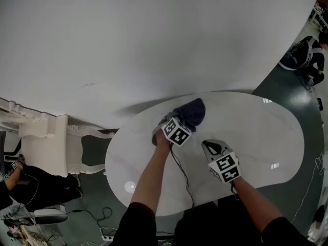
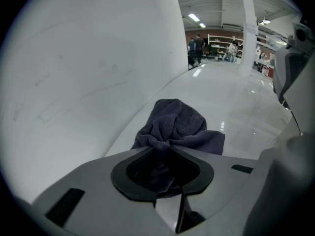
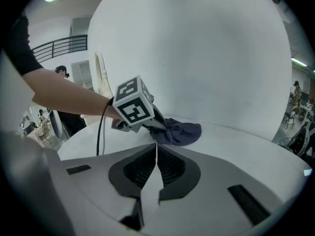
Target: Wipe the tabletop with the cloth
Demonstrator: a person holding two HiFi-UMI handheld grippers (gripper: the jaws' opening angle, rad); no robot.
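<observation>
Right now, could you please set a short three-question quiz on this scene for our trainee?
1. True or false: the left gripper is shut on the cloth.
2. Pick one. The right gripper is: A open; B shut and empty; C shut on the cloth.
3. Fill in: the cloth rests on the white ___.
Key: 1 true; 2 B; 3 table.

surface: white oval tabletop | on it: dark blue cloth, bunched
</observation>
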